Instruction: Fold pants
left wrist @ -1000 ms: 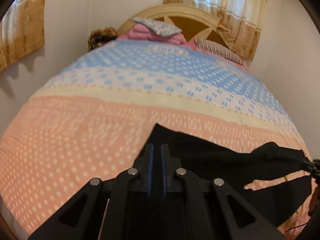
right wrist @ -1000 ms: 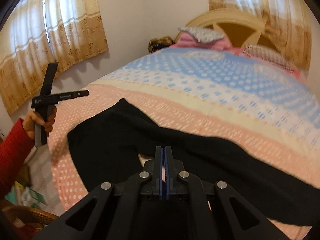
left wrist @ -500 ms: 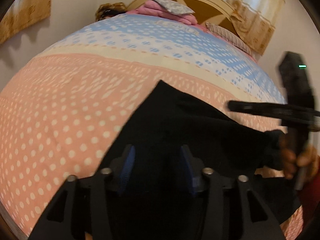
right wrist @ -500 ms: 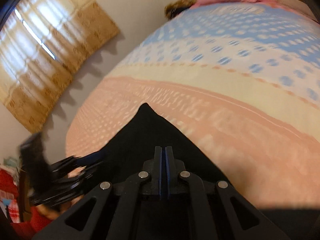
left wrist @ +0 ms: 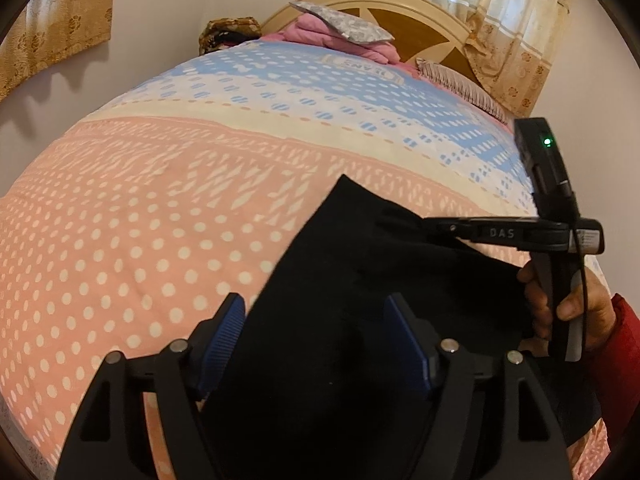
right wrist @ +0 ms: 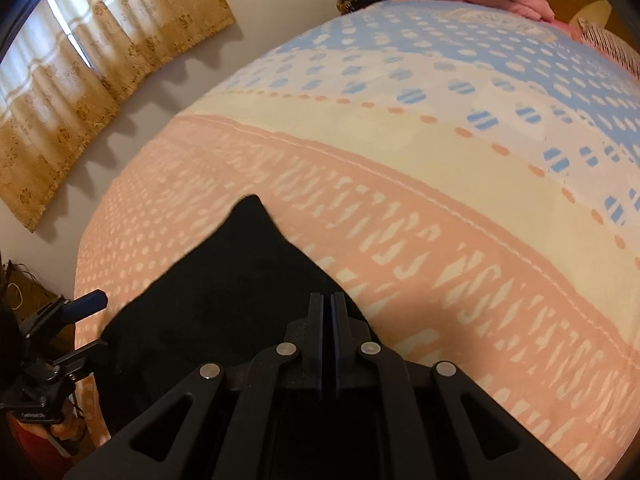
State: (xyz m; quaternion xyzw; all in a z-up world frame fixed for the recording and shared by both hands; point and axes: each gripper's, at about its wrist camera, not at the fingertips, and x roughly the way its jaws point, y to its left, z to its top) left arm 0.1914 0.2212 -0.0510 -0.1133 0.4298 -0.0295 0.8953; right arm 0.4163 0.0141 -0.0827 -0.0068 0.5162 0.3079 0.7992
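Observation:
Black pants (left wrist: 360, 280) lie on the pink dotted part of the bedspread (left wrist: 140, 240), one pointed corner (right wrist: 250, 206) toward the headboard. My left gripper (left wrist: 316, 340) hovers low over their near edge. Its jaws are opening, and the cloth lies between the blue pads (left wrist: 224, 336) without being pressed. My right gripper (right wrist: 329, 320) is shut, and a fold of the black cloth rises to its tip (left wrist: 432, 228). A hand (left wrist: 572, 304) in a red sleeve holds it at the right. The left gripper (right wrist: 96, 324) shows at the left edge of the right wrist view.
The bedspread runs from pink through a cream band (right wrist: 360, 136) to blue dots (left wrist: 320, 76). Pink bedding with a grey pillow (left wrist: 344, 34) and a striped pillow (left wrist: 456, 80) lie by the wooden headboard (left wrist: 420, 28). Curtains (right wrist: 100, 72) hang beyond the bed's left edge.
My left gripper went from shut to open and sank toward the pants. My right gripper swept across the bed with black cloth and came close beside the left one.

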